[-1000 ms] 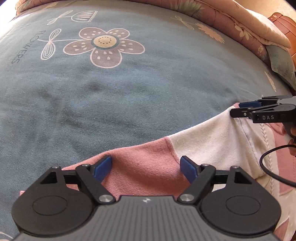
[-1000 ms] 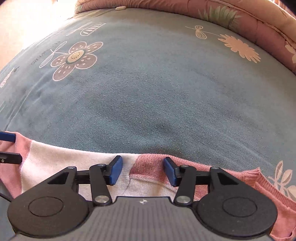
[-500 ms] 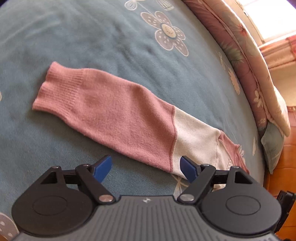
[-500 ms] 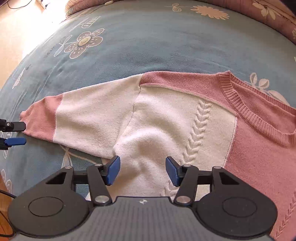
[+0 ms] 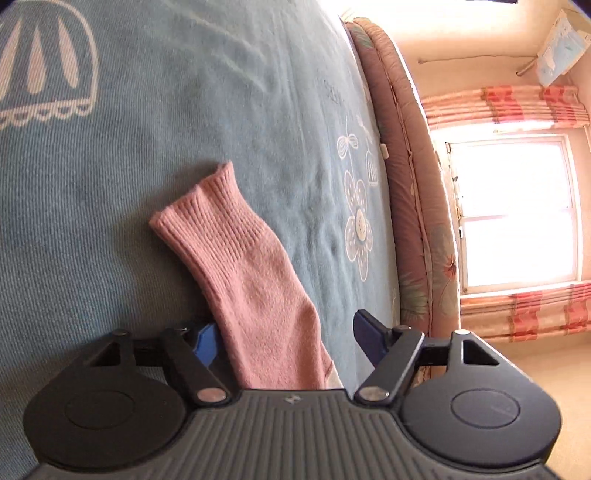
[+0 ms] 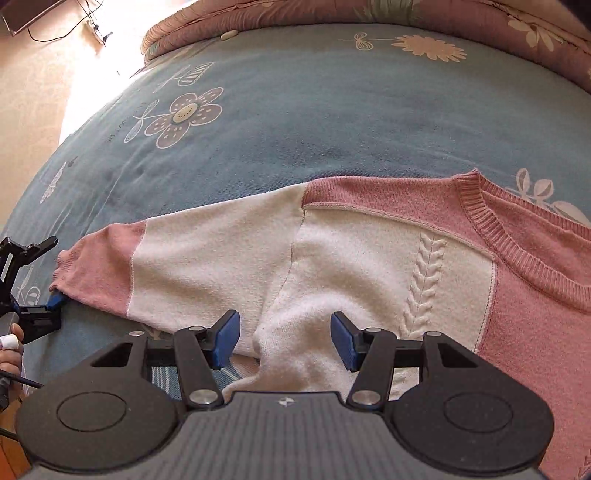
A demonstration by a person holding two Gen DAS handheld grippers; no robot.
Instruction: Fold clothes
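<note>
Found the left gripper (image 5: 286, 338) low at the pink sleeve (image 5: 251, 280), with jaws just closed in somewhat yet spread: sleeve between them, one pad at its edge, the other pad clearly apart, so nothing pinched. Found the right gripper (image 6: 284, 338) also spread, above the white part of the sweater (image 6: 369, 258) near the armpit, pads not pressing on the knit.

Saw the sweater lying flat on the blue bed cover (image 6: 332, 110), close to the near edge of the bed, with the sleeve stretched out toward the left edge and the ribbed cuff (image 5: 207, 218) at the end. Saw a rolled quilt (image 6: 369, 14) along the far edge.

Judged the step as taking hold of the sleeve for the first fold. Probably needed next: closing on the sleeve near the cuff, then carrying it over the body of the sweater, without dragging the rest.
</note>
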